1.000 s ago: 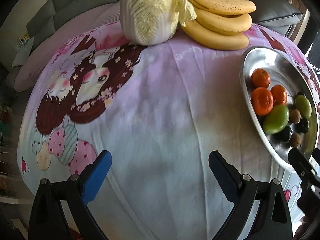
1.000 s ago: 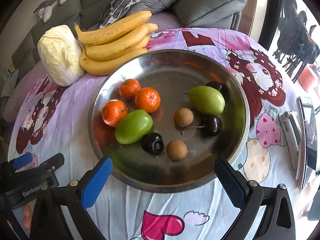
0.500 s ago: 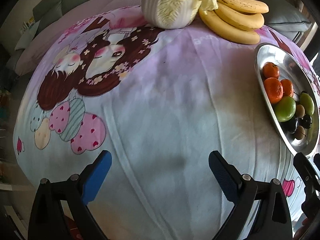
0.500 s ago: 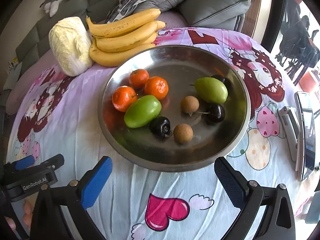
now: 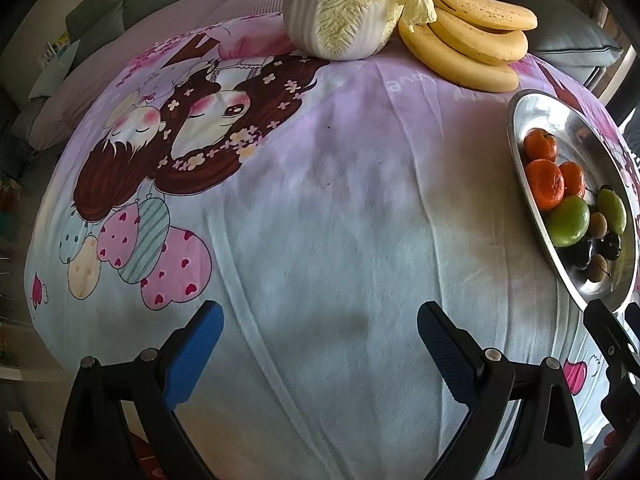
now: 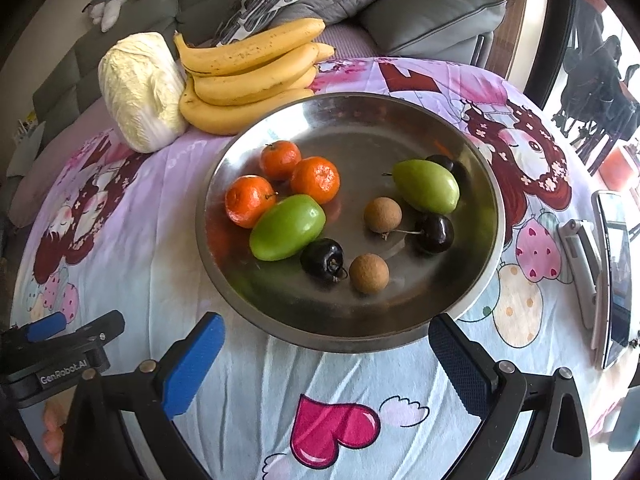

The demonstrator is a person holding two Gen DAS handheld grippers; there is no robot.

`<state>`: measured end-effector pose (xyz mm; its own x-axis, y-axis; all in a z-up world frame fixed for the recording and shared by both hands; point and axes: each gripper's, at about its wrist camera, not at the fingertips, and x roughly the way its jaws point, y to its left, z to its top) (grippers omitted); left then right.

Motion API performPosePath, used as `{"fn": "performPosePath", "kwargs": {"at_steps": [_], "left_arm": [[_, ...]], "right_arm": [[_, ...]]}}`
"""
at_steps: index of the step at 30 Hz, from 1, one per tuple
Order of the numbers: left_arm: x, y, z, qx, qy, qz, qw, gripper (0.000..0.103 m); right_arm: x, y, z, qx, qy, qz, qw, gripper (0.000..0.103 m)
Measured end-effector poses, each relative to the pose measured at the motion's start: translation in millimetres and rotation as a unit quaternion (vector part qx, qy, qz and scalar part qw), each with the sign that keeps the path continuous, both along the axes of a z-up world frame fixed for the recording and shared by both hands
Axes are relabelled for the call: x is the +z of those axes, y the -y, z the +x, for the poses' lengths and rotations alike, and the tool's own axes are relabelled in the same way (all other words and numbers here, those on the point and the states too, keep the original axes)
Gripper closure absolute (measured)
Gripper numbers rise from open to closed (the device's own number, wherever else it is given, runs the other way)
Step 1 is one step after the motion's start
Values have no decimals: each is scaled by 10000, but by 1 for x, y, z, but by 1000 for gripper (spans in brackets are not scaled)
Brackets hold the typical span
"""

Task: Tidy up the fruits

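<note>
A steel bowl sits on the cartoon tablecloth. In it lie three tangerines, two green fruits, dark cherries and two brown longans. My right gripper hovers open just before the bowl's near rim, holding nothing. In the left wrist view the same bowl is at the far right edge. The left gripper is open over bare cloth, well left of the bowl. A banana bunch and a napa cabbage lie behind the bowl.
A phone and a small white device rest at the table's right edge. Grey sofa cushions stand behind the table. The other gripper's side shows at the lower left of the right wrist view.
Both grippers have drawn back toward the near edge of the table, so the bowl, bananas and cabbage appear farther away. The left view shifted back right. No fruit has moved.
</note>
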<state>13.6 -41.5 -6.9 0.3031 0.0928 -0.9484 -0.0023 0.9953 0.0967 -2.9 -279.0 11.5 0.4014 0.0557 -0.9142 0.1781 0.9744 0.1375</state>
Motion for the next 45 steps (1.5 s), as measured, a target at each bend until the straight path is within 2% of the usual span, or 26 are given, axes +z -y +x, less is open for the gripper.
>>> {"fn": "performPosePath", "kwargs": {"at_steps": [41, 45], "left_arm": [[4, 13, 0, -261, 82, 7, 9996, 5], [9, 18, -5, -406, 292, 46, 9987, 5]], "right_arm": [[-3, -2, 4, 72, -31, 34, 10000, 0], [-3, -2, 4, 82, -26, 38, 10000, 0]]}}
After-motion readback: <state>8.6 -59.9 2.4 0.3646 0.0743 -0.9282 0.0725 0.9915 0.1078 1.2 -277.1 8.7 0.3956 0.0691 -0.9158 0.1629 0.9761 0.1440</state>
